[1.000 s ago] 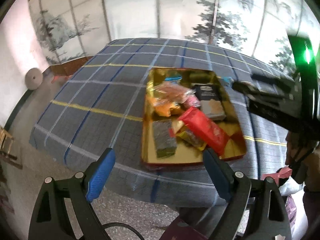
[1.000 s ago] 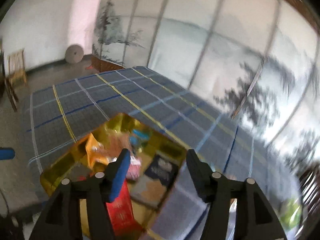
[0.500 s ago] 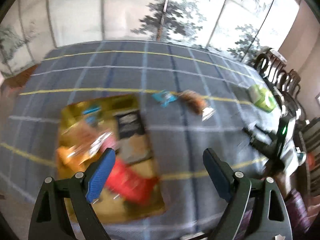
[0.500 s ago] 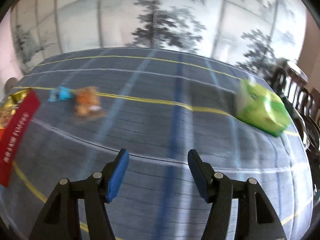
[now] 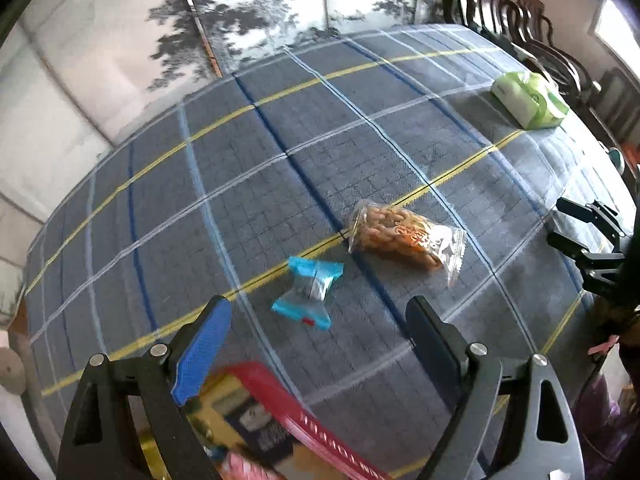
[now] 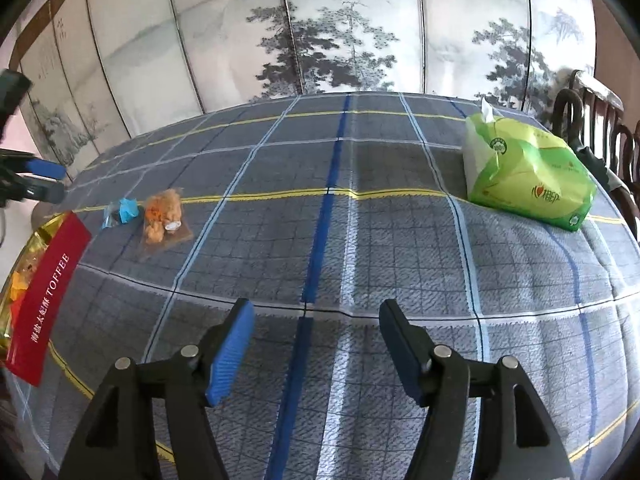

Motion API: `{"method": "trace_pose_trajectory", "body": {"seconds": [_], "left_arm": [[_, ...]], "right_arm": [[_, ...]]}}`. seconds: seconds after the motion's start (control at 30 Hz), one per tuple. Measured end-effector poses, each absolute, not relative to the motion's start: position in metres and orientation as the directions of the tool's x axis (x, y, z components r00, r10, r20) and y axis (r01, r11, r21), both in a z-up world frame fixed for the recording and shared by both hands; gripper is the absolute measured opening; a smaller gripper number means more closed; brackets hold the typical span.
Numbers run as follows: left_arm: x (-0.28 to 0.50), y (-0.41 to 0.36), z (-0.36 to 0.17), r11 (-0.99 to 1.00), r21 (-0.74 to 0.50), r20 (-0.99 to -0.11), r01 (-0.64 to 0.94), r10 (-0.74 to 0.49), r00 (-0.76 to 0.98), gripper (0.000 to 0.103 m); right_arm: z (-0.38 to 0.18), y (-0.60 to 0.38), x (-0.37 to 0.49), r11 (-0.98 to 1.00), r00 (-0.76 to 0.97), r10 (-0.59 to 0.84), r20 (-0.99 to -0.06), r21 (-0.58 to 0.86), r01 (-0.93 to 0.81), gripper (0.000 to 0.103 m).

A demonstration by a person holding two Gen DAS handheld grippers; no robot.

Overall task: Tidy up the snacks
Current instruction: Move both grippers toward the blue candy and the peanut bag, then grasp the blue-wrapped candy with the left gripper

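Note:
A small blue snack packet (image 5: pixel 310 291) lies on the checked tablecloth just ahead of my open, empty left gripper (image 5: pixel 316 334). A clear bag of orange snacks (image 5: pixel 404 236) lies just beyond it to the right. Below the left fingers is the gold tray (image 5: pixel 148 454) with a red toffee pack (image 5: pixel 312 424) sticking out of it. In the right wrist view the blue packet (image 6: pixel 122 211), the orange bag (image 6: pixel 164 216), the red toffee pack (image 6: pixel 44 296) and the tray (image 6: pixel 20 248) sit at far left. My right gripper (image 6: pixel 316 336) is open and empty over bare cloth.
A green tissue pack (image 6: pixel 524 172) lies at the table's far right; it also shows in the left wrist view (image 5: pixel 528 98). Dark wooden chairs (image 5: pixel 516 20) stand along the right side. A painted folding screen (image 6: pixel 320 28) stands behind the table.
Both grippers have swung right, away from the tray. The left one now faces the blue packet and the orange bag. The right one faces the middle of the cloth. Both stay open.

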State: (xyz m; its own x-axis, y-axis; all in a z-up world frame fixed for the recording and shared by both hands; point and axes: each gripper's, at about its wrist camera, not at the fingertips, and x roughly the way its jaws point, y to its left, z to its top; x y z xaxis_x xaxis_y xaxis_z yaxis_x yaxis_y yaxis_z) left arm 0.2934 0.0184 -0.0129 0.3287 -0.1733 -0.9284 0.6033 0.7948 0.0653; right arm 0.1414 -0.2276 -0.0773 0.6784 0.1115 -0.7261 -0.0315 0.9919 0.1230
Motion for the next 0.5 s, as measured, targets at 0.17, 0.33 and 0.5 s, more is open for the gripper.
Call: {"method": "trace_pose_trajectory", "body": {"seconds": [0.17,0.33,0.5], "left_arm": [[0.309,0.011,-0.032,0.765,0.079,-0.939,0.640,-0.158,0.305,0.087],[0.316,0.015,-0.048,0.762,0.083,-0.947,0.642,-0.141,0.289,0.086],[0.317,0.014,-0.065,0.763,0.075,-0.951,0.643,-0.139,0.276,0.026]], "right_arm": [[-0.078,-0.224,0.142,0.991,0.670,0.122,-0.733,0.121,-0.049,0.068],[-0.079,-0.224,0.144,0.991,0.663,0.126,-0.738,0.123,-0.052,0.068],[-0.080,-0.223,0.150,0.992,0.651,0.122,-0.749,0.115,-0.054,0.068]]}}
